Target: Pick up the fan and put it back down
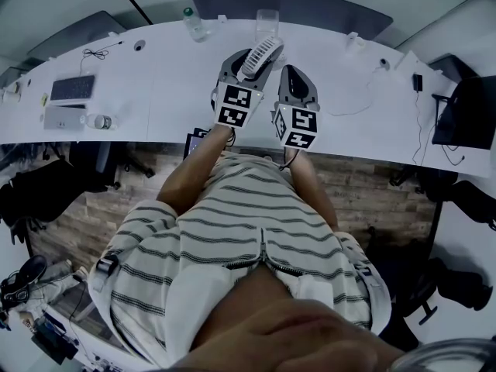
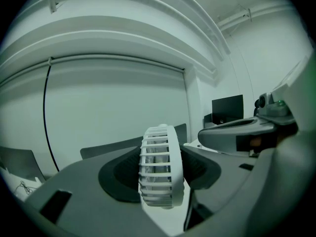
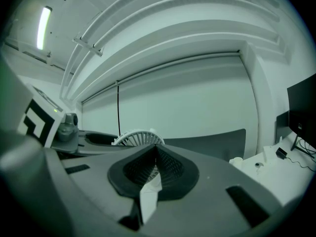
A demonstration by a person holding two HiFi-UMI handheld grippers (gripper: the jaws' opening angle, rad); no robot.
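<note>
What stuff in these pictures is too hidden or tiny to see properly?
Base of the fan: left gripper view, blocked by the left tool gripping it.
Whether the fan is off the desk: head view, that tool covers underneath.
Most of the fan: right gripper view, behind the right tool and its shut jaws.
Label on the bottle: head view, too small.

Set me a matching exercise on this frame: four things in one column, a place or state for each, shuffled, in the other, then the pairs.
Things
1. fan
2. right hand-held gripper
3. keyboard
4. bottle

Places or states
A. lies flat on the desk, toward the head view's left
B. gripped between the jaws of the left hand-held gripper
C. stands upright near the desk's far edge
D. jaws together, nothing between them

Pairs: 1-B, 2-D, 3-A, 4-C
</note>
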